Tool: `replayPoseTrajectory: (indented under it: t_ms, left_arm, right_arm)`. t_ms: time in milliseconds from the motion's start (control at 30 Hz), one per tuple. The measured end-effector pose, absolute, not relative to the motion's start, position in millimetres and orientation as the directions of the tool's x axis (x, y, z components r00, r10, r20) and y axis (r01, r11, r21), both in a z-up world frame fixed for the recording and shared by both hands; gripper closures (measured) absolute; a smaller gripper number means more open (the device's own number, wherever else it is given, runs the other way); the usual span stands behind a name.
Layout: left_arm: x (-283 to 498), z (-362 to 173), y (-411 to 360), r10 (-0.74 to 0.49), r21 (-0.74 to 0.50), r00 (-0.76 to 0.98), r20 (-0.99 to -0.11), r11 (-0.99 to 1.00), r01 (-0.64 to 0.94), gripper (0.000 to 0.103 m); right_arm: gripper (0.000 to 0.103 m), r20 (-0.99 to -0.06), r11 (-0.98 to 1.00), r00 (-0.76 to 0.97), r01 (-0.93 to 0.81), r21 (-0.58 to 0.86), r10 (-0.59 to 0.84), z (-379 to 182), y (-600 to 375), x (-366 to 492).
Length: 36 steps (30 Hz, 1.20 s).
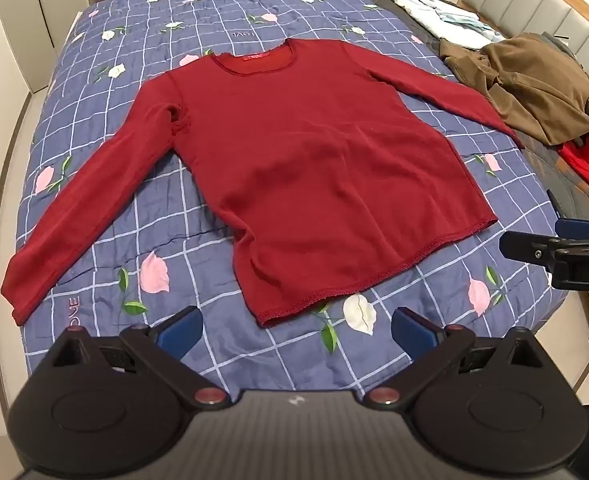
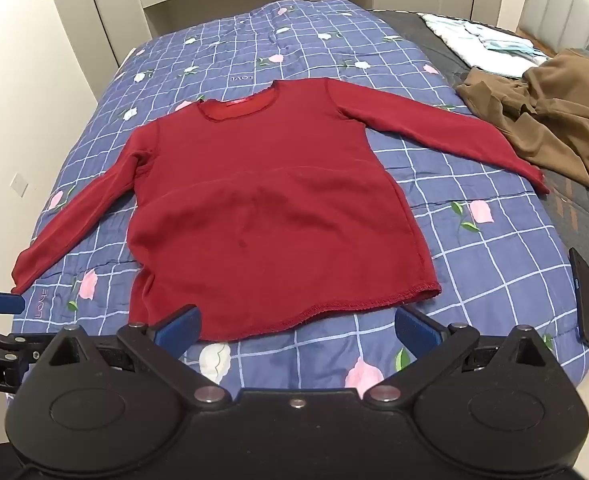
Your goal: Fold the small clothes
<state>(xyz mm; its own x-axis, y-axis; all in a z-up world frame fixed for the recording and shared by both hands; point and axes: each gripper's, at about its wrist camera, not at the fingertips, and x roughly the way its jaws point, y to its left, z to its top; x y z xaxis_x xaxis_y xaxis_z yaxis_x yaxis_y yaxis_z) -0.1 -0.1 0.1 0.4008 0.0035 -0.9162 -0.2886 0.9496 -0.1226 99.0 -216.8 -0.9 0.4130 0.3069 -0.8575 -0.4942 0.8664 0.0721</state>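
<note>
A dark red long-sleeved top (image 1: 318, 168) is seen spread flat, front up, on the blue checked floral quilt (image 1: 222, 12) of a bed, its neckline at the far side and its hem nearest the cameras. Both sleeves are stretched out and angled down from the shoulders. A low ridge is noticed across the chest in the right wrist view, so the body is not quite smooth.

The left claw (image 1: 296, 330) is held wide open above the quilt just short of the hem, with nothing between its blue pads. The right claw (image 2: 296, 330) is likewise fully spread and empty, hovering over the hem's edge.

The fabric is judged to be light, soft and limp, likely a fleecy knit: it should drape and sag when lifted and may drag on the quilt rather than slide. A single layer would be easy to pinch by mistake, so both layers are best taken together at a stitched edge, such as a hem corner, a cuff or a shoulder seam.

A brown garment (image 1: 542, 88) is left heaped at the right, beside the right sleeve's cuff.
</note>
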Motion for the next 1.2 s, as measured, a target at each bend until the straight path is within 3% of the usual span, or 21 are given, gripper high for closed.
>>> replayPoseTrajectory:
  t_ms: [1200]
  left_arm:
    - [-4.4,-0.1,1.7,0.006,-0.120,0.397,-0.918,0.949,-0.291,0.001]
  right_arm:
    - [0.000,-0.857,0.866,0.408,-0.494,0.082,0.314,-2.5,-219.5,97.9]
